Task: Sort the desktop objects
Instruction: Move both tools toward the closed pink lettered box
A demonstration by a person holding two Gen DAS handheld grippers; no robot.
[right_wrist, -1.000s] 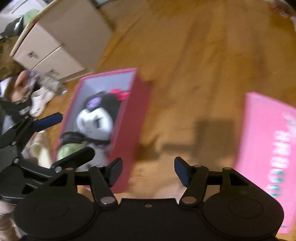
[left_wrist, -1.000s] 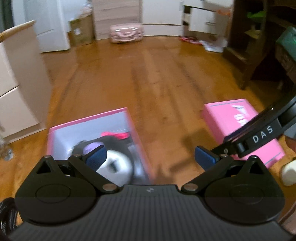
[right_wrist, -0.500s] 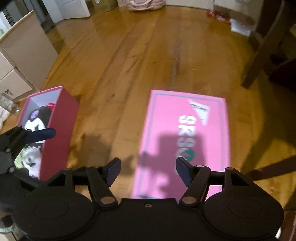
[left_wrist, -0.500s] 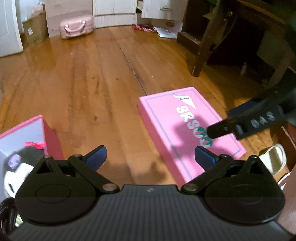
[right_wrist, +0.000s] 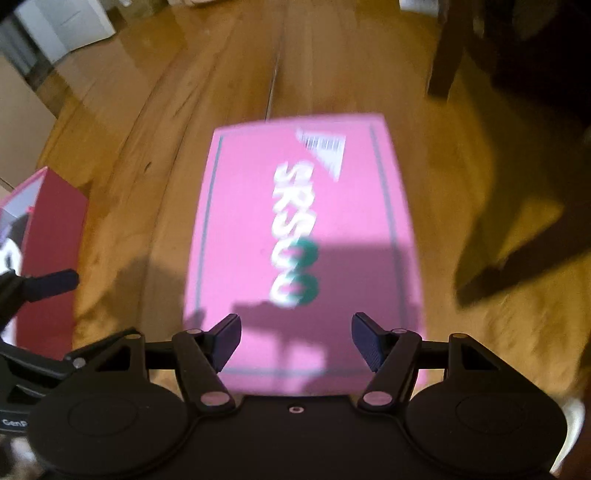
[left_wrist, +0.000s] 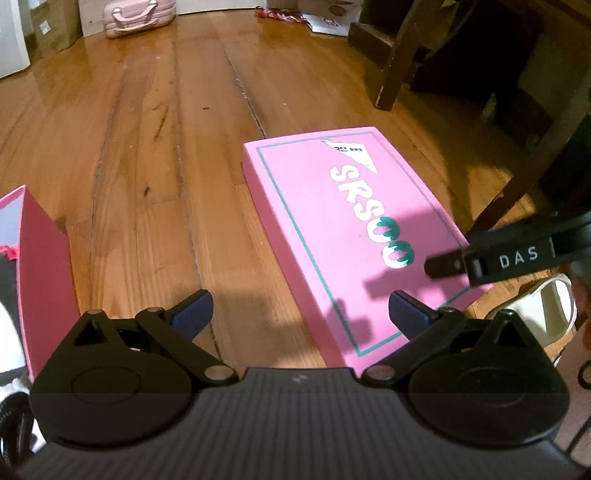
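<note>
A flat pink box lid [left_wrist: 343, 229] with white and green lettering lies on the wooden floor; it also shows, blurred, in the right wrist view [right_wrist: 303, 236]. An open pink box [left_wrist: 40, 280] stands at the left with a black-and-white plush toy inside, barely visible [right_wrist: 9, 243]. My left gripper [left_wrist: 299, 314] is open and empty above the floor beside the lid's left edge. My right gripper [right_wrist: 295, 336] is open and empty just above the lid's near end. Its finger [left_wrist: 491, 258] shows over the lid's right side in the left wrist view.
Dark wooden furniture legs [left_wrist: 395, 51] stand at the right behind the lid. A white slipper [left_wrist: 546, 314] lies at the near right. A small pink case [left_wrist: 138, 16] and cardboard boxes sit by the far wall. A pale drawer unit [right_wrist: 18, 107] is at the left.
Both grippers have swung right, from the open box with the plush toy to the pink lid. The right gripper has come down closer over the lid. Both stayed open.
</note>
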